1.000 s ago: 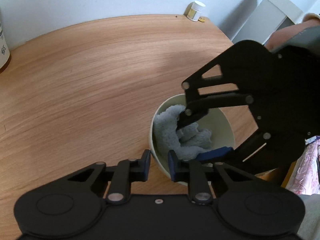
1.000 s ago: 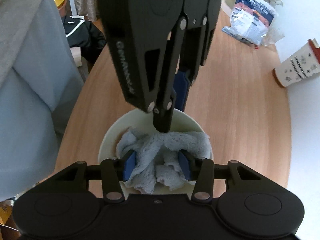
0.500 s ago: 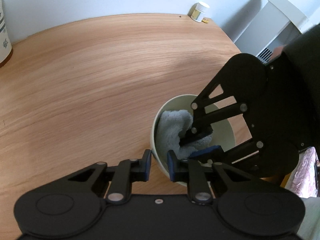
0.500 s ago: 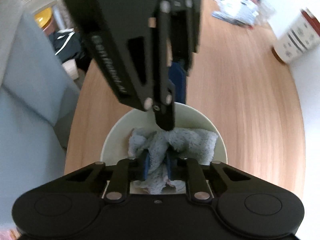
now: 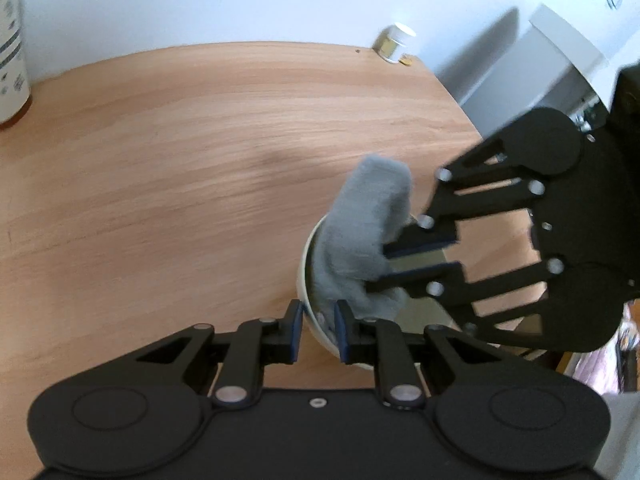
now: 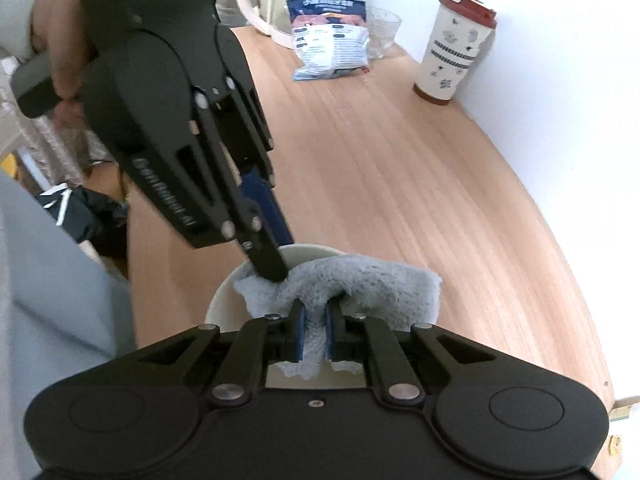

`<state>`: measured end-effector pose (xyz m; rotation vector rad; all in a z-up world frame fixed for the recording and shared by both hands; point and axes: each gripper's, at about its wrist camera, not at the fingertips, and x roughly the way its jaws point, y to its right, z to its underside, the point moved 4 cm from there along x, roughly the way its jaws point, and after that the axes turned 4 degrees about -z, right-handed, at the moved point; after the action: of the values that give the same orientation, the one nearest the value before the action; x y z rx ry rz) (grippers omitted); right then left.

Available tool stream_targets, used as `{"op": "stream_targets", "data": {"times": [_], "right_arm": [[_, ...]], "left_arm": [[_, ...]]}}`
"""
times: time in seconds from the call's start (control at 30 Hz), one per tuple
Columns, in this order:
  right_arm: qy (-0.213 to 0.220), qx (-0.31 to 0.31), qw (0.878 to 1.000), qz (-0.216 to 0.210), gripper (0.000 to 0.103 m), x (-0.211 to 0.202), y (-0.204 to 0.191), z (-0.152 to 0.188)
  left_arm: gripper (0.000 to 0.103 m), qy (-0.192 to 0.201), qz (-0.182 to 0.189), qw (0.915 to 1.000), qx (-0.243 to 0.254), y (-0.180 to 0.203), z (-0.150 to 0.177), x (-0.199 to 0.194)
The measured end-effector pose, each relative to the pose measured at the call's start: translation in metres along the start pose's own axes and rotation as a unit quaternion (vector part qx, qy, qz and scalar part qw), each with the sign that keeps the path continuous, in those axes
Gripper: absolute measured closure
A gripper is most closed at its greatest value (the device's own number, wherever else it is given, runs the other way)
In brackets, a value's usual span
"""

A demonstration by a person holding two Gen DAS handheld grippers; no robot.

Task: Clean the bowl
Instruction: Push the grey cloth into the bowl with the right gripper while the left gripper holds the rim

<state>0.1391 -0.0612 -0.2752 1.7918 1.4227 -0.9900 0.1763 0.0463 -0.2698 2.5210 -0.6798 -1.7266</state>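
Observation:
A cream bowl stands near the edge of the wooden table. My left gripper is shut on its near rim, one pad inside and one outside. In the right wrist view the left gripper reaches down onto the far rim of the bowl. A fluffy grey-blue cloth rises partly out of the bowl, its lower end still inside. My right gripper is shut on a fold of the cloth. In the left wrist view the right gripper comes in from the right.
A white paper cup with a red lid stands by the wall. A blue snack bag, a glass and a white appliance sit at the far end. A small jar stands at the table's corner. A hand holds the left gripper.
The right gripper's jaws closed on the cloth, then it rolled and rose a little, drawing the cloth up out of the bowl. The left gripper kept its hold on the rim.

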Motion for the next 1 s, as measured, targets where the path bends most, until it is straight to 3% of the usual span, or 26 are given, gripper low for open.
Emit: {"op": "stream_targets", "data": {"times": [0.33,1.0], "right_arm": [[-0.009,-0.007,1.0,-0.013,0.093,0.024,0.006,-0.005],[-0.113,-0.005,0.993,-0.037,0.094,0.047,0.008,0.003]], "left_arm": [[0.09,-0.005,0.002,0.9979,0.064,0.005,-0.004,0.001],[0.089,-0.013,-0.01,0.9989,0.043,0.004,-0.008,0.009]]}}
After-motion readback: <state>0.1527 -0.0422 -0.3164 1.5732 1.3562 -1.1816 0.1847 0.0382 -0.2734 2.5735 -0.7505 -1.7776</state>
